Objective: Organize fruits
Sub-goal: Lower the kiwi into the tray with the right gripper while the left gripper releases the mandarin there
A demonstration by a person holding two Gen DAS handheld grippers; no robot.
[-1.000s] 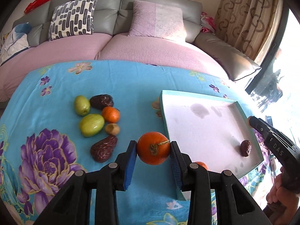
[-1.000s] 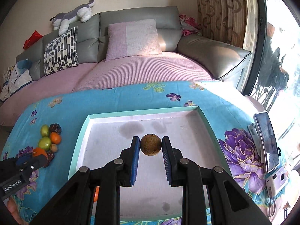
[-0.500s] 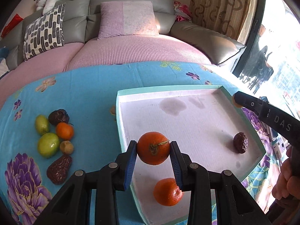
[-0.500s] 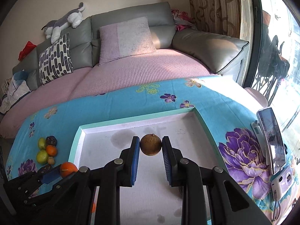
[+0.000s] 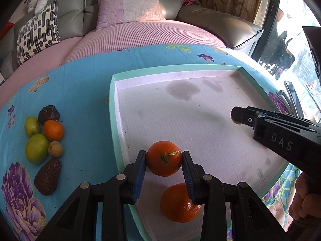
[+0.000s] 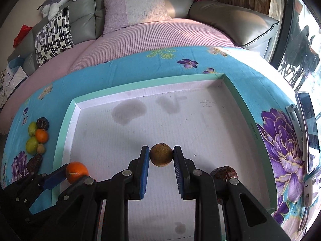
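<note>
Blue ribbed pads of the left gripper (image 5: 163,161) clamp a dimpled orange (image 5: 163,158) over the tray's (image 5: 113,120) 7 o'clock corner, above a second orange (image 5: 178,204). The right gripper (image 6: 161,157) pinches a round brown longan (image 6: 161,155) over the white corrugated floor, a wrinkled date (image 6: 223,173) at 4 o'clock. Loose fruit (image 5: 43,138) lies at 9 o'clock on the floral turquoise cloth (image 5: 80,100); a grey sofa (image 6: 230,20) stands behind.

left gripper (image 5: 164,161), right gripper (image 6: 161,157), jaws clamped
</note>
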